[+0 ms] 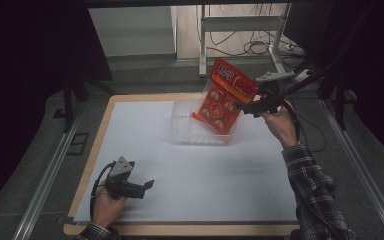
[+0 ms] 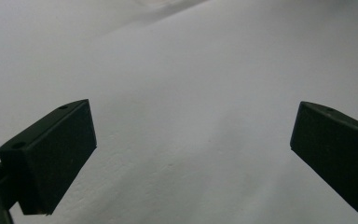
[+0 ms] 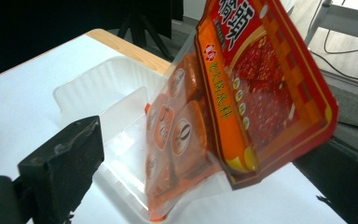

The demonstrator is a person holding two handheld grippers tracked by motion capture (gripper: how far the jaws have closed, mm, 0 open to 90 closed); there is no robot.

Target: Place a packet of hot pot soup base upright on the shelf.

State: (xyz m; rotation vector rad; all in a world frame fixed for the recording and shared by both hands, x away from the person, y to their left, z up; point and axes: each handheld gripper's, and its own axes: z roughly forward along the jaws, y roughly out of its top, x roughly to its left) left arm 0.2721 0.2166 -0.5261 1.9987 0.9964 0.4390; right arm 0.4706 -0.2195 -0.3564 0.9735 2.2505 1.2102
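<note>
I see the snack packet standing tilted in the clear tray, long axis running from its lower end in the tray up to its top edge. My right gripper stands apart around it. The right gripper view reveals printed rounds inside. My left gripper is apart over white sheet.

A lab: dark curtains, loose floor cables, metal stand.

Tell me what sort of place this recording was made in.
Probably a lab or recording workroom, not a home: a white-covered table ringed by dark screens, loose cables on the floor, and a metal stand behind.
</note>
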